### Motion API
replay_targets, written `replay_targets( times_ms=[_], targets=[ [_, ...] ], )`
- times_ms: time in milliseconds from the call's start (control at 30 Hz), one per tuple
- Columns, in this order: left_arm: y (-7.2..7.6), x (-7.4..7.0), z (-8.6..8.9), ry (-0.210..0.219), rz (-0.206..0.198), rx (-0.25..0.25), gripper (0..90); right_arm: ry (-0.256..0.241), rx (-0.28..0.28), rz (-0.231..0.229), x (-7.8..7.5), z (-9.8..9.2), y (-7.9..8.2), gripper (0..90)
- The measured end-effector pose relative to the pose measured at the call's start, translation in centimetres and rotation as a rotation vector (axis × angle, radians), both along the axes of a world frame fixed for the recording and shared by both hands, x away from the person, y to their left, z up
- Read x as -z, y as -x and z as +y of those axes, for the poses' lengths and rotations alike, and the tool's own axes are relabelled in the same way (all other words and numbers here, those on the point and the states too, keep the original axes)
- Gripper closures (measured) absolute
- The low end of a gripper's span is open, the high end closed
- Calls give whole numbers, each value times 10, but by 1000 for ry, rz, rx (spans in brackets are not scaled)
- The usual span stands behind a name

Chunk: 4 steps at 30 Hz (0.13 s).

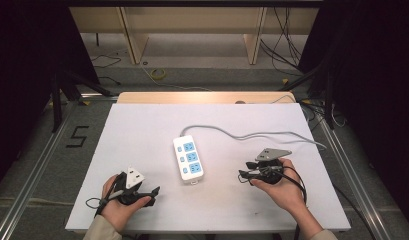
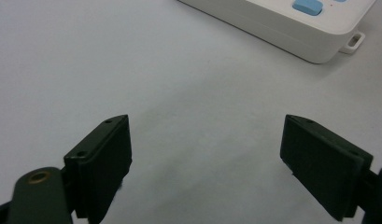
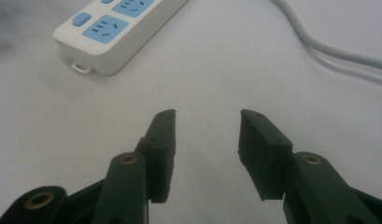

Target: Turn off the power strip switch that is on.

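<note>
left claw (image 2: 207, 154) near power strip (image 2: 291, 25)

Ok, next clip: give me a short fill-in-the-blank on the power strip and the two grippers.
1. The power strip lies on the table ____ the two grippers.
2. The left gripper has its jaws ____, with nothing between them.
3. The strip's sockets and buttons are coloured ____.
4. The right gripper holds ____.

Missing words: between; open; blue; nothing

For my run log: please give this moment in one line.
left claw open, empty | right claw open, empty | power strip untouched between them, on table
</note>
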<state>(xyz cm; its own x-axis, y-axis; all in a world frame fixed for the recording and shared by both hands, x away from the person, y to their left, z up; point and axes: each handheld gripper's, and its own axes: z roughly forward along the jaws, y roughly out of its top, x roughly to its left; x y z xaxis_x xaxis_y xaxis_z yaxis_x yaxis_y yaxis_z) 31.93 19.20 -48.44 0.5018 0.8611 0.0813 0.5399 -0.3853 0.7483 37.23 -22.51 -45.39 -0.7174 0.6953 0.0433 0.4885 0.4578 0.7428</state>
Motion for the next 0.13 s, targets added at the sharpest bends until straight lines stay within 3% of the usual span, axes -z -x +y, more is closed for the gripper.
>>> replay_targets(
  times_ms=[133],
  targets=[
    [-5, 2, 3, -4, 3, -12, 157, -11, 10, 0, 2, -5, 2, 551]
  ],
)
